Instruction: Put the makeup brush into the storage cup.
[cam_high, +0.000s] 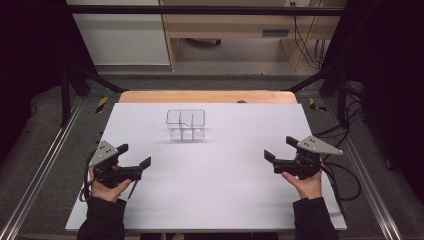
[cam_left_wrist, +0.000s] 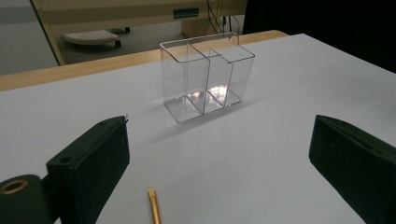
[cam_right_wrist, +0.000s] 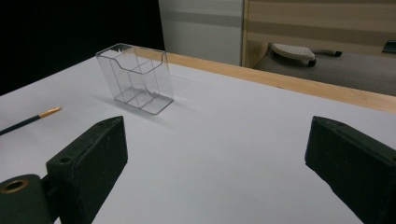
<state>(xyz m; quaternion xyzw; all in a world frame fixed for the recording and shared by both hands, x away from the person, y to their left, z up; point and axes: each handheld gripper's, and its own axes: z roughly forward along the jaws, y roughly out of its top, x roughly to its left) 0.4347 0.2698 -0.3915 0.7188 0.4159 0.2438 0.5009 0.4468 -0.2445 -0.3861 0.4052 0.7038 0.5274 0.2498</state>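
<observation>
A clear plastic organizer (cam_high: 186, 125) with several compartments stands upright and empty on the far middle of the white board (cam_high: 215, 190). My left gripper (cam_high: 135, 155) is held low at the board's left side, open, nothing between its jaws. My right gripper (cam_high: 279, 148) is at the right side, also open and empty. In the left gripper view the organizer (cam_left_wrist: 208, 79) stands ahead of the wide-apart jaws of that gripper (cam_left_wrist: 219, 149). In the right gripper view the organizer (cam_right_wrist: 135, 79) is ahead to the left of that gripper (cam_right_wrist: 217, 149). A dark pencil (cam_high: 133, 188) with a gold end lies by the left hand.
The pencil (cam_left_wrist: 154, 207) lies just under the left jaws and appears far left as the pencil (cam_right_wrist: 28, 120) in the right gripper view. A wooden table edge (cam_high: 207, 96) borders the board's far side. Metal rails (cam_high: 45, 165) and cables (cam_high: 350, 175) flank the board.
</observation>
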